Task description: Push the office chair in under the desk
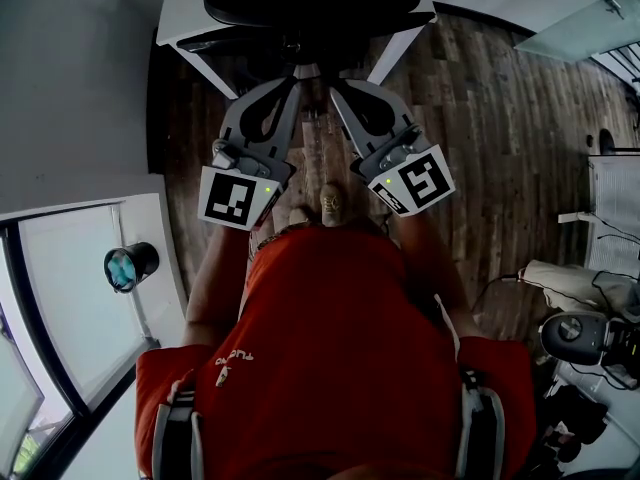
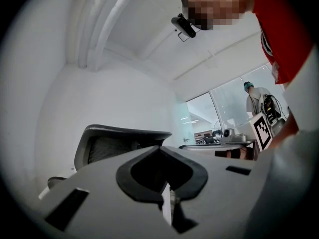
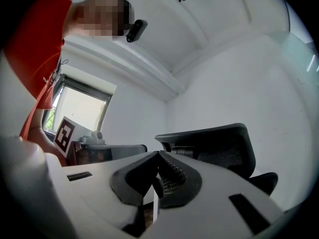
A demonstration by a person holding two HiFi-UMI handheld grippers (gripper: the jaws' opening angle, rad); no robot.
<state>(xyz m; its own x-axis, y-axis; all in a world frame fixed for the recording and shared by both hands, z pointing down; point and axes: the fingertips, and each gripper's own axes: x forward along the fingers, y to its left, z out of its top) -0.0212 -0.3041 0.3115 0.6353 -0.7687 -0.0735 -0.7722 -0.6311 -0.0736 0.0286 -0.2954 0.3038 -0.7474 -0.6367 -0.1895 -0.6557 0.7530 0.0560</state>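
Fingers of the left gripper (image 2: 162, 151) closed together, nothing between them; right gripper (image 3: 158, 154) likewise shut and empty. Straight ahead of both fingertips, near, contact not confirmed: black mesh-backed office chair (image 1: 312, 6), backrest lying crosswise to the fingers, both hands about equally near. Beyond it, the white table (image 1: 190, 8). Beneath, dark wood plank floor (image 1: 480, 108); white walls (image 3: 239, 83) around. Judged: a straight push ahead is required

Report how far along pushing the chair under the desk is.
Done: the office chair stands with its backrest at the edge of the white desk, seat apparently tucked beneath. In hand: the left gripper and right gripper, both shut and empty, point at the backrest; contact is unclear. Left: probably only a final nudge.
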